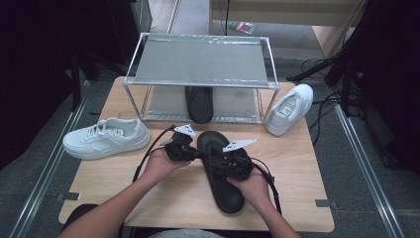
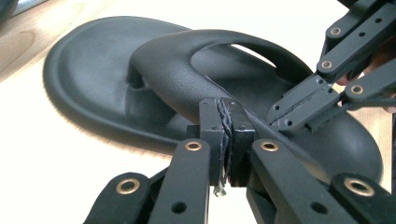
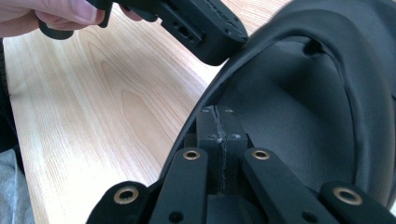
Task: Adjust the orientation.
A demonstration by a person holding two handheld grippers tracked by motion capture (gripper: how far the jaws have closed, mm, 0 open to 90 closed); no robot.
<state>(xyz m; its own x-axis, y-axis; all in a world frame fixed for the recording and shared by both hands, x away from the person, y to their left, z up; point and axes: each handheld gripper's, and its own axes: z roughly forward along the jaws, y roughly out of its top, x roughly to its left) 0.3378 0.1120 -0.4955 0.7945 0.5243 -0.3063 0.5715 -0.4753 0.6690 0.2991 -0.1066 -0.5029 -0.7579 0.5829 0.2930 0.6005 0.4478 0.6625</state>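
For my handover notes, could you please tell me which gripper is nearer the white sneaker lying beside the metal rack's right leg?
Right gripper; left gripper sits farther left of that white sneaker.

A white lace-up sneaker (image 1: 106,138) lies near the left edge of the light wooden table (image 1: 307,188). A second white sneaker (image 1: 289,108) sits by the right edge. A two-tier metal-framed rack (image 1: 200,62) stands along the far edge, with a black sandal (image 1: 199,103) on its lower shelf.

a light wooden bench (image 1: 297,163) stands on grey floor (image 1: 361,163). at its far side sits a metal-framed shelf rack (image 1: 200,62). black cables (image 1: 324,106) trail on the right; the left side lies dark.
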